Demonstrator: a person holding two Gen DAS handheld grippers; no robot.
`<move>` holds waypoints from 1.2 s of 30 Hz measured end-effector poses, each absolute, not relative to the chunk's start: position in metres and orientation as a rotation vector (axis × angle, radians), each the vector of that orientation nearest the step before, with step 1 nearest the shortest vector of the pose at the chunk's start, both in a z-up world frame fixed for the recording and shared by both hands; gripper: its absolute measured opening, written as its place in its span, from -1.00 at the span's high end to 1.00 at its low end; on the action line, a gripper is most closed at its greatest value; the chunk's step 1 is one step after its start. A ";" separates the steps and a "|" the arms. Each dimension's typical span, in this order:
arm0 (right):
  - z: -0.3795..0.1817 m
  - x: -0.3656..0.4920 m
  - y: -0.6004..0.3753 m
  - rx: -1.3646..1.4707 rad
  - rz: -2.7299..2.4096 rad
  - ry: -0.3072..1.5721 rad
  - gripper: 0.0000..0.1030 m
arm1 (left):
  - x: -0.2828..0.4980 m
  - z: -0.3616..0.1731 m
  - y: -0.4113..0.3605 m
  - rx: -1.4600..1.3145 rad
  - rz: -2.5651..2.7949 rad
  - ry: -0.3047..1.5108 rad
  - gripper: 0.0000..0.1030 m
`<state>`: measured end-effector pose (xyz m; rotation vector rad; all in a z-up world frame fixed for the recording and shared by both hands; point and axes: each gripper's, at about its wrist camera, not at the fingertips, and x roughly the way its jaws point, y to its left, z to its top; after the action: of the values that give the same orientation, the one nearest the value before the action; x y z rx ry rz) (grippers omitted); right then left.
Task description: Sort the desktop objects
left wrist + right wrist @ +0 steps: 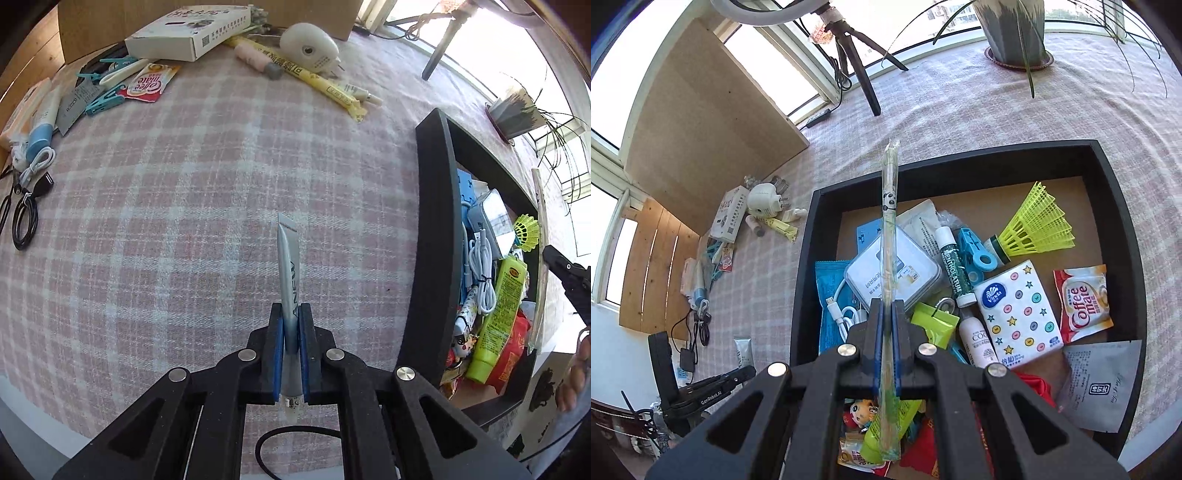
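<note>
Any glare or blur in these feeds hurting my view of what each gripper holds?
Left wrist: window top right blown out, silver tube in the left gripper sharp, edges fisheye-bent. Right wrist: windows overexposed at left, wrapped stick in the right gripper and black tray clear.

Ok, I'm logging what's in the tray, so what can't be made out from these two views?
- Tray, right wrist view: the right gripper and its wrapped stick hide the items at the near edge.
- Tray, left wrist view: its wall hides the near side and the picture edge cuts off the far side.
- Silver tube in the left gripper: its label is partly hidden between the pads.
</note>
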<state>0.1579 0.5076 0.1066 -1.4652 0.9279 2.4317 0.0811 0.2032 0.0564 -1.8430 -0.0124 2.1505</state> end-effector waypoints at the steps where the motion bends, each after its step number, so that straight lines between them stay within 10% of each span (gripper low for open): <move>1: 0.108 0.162 0.510 -1.460 2.426 0.927 0.91 | 0.082 0.063 0.209 -1.819 2.144 -0.006 0.88; 21: 0.117 0.225 0.541 -1.370 2.329 0.916 0.89 | 0.109 0.134 0.346 -1.559 1.931 0.168 0.78; 23: 0.119 0.222 0.540 -1.385 2.323 0.912 0.74 | 0.111 0.135 0.344 -1.558 1.934 0.177 0.40; 36: 0.139 0.158 0.498 -1.436 2.473 0.847 0.50 | 0.065 0.137 0.289 -1.592 2.121 0.114 0.44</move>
<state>0.1579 0.4980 0.1391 -1.4357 0.8474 2.4726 0.0654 0.2890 0.1369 -1.5916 0.1140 2.1214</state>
